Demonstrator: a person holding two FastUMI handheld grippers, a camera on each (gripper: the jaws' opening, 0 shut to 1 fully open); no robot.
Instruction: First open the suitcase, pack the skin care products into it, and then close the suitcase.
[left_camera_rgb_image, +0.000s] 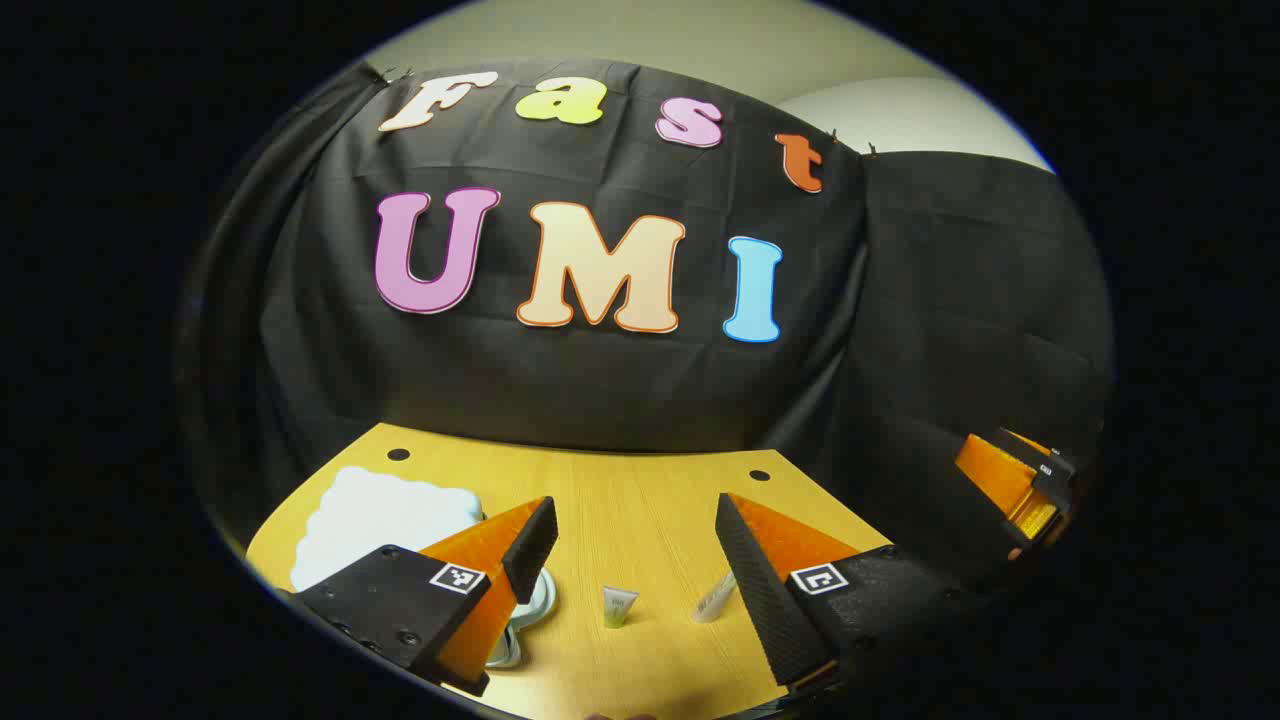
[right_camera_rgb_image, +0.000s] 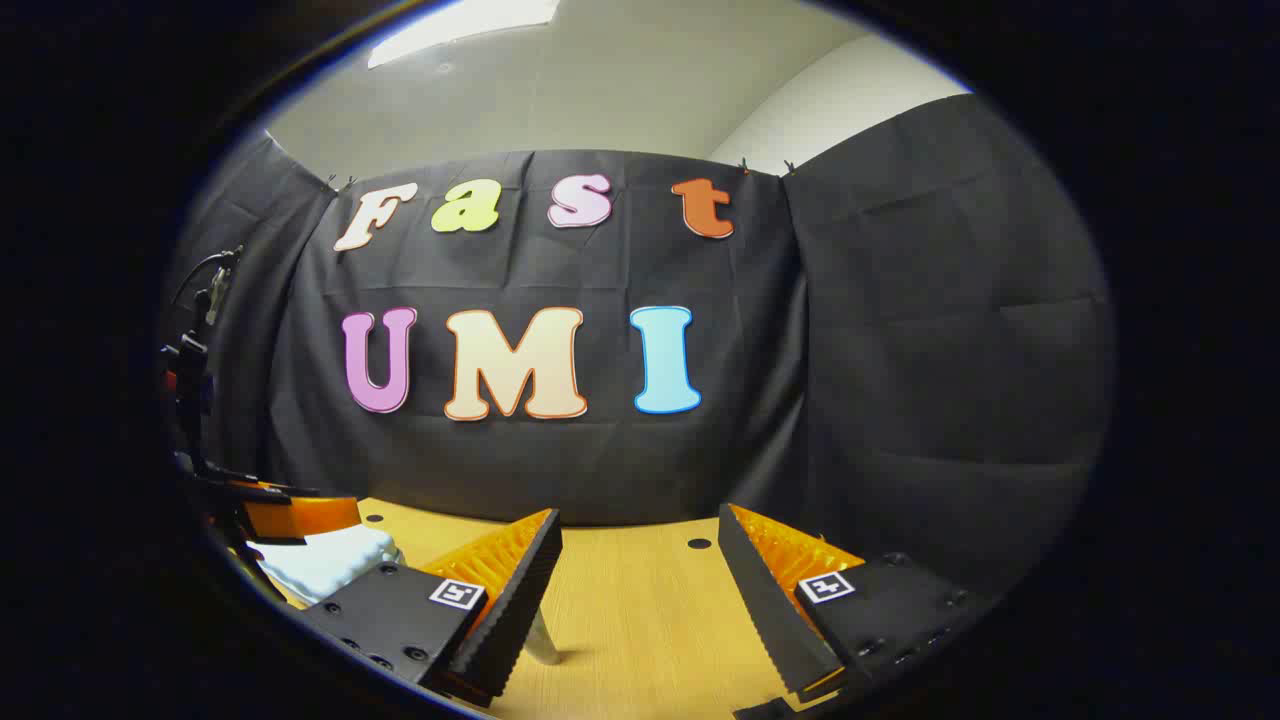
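Left claw (left_camera_rgb_image: 635, 545) is seen spread apart and empty in the left gripper view; a small tube (left_camera_rgb_image: 619, 606) lies just ahead between its fingers on the surface (left_camera_rgb_image: 640, 490), a second tube (left_camera_rgb_image: 714, 598) right of it, the white suitcase (left_camera_rgb_image: 385, 520) front-left, nearer this claw. Right claw (right_camera_rgb_image: 640, 570) is likewise held apart and empty in the right gripper view, with the suitcase (right_camera_rgb_image: 325, 560) far left.

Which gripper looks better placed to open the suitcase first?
Probably left. The white suitcase lies just beyond the left gripper, whose fingers are open; from the right gripper it sits far off to the side.
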